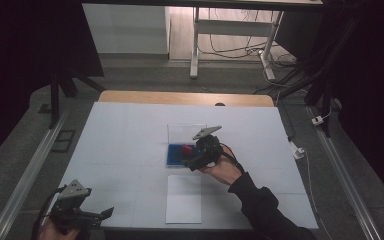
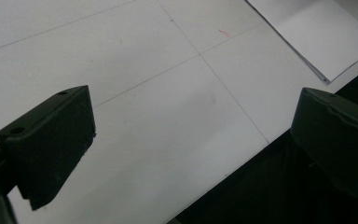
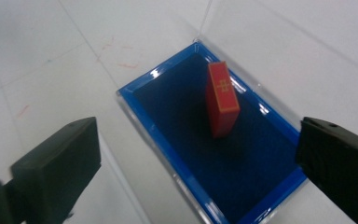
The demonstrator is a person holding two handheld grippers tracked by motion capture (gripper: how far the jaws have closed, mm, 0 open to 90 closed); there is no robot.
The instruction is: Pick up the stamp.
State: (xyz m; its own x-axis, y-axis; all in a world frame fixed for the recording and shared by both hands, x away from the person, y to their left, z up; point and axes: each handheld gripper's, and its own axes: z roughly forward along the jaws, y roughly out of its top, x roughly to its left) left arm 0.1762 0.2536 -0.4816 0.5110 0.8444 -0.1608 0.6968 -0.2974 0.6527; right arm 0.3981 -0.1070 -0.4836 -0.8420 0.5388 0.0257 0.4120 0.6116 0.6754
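Two hand-held grippers are at work over the white surface (image 1: 130,140). The right hand-held gripper (image 3: 200,154) hovers over a shallow rectangular tray (image 3: 144,109), its black, blocky jaws spread wide and released, with nothing between them. The tray sits directly under and ahead of those jaws; it has clear, glossy plastic walls, a bright blue rim and a dark blue, felt-like lining. A clear lid panel (image 1: 186,133) stands up at the tray's far edge.

Ahead of the right gripper's jaws, between them but apart from both, a small red block (image 3: 221,100) stands on the lining. It is a flat, box-shaped piece, tilted a little, with a thin gold border and a small gold mark on its upper face. It touches neither jaw.

From the high view, the person's right hand (image 1: 225,170), in a dark sleeve, holds that gripper, a grey three-cornered plate on top.

The left hand-held gripper (image 2: 191,154) waits well apart from the tray, at the surface's near edge, its matte black jaws likewise wide apart and empty. Ahead of it and to its right lies a white sheet of paper (image 2: 317,37), flat and smooth. Faint seam lines cross the surface below its jaws.
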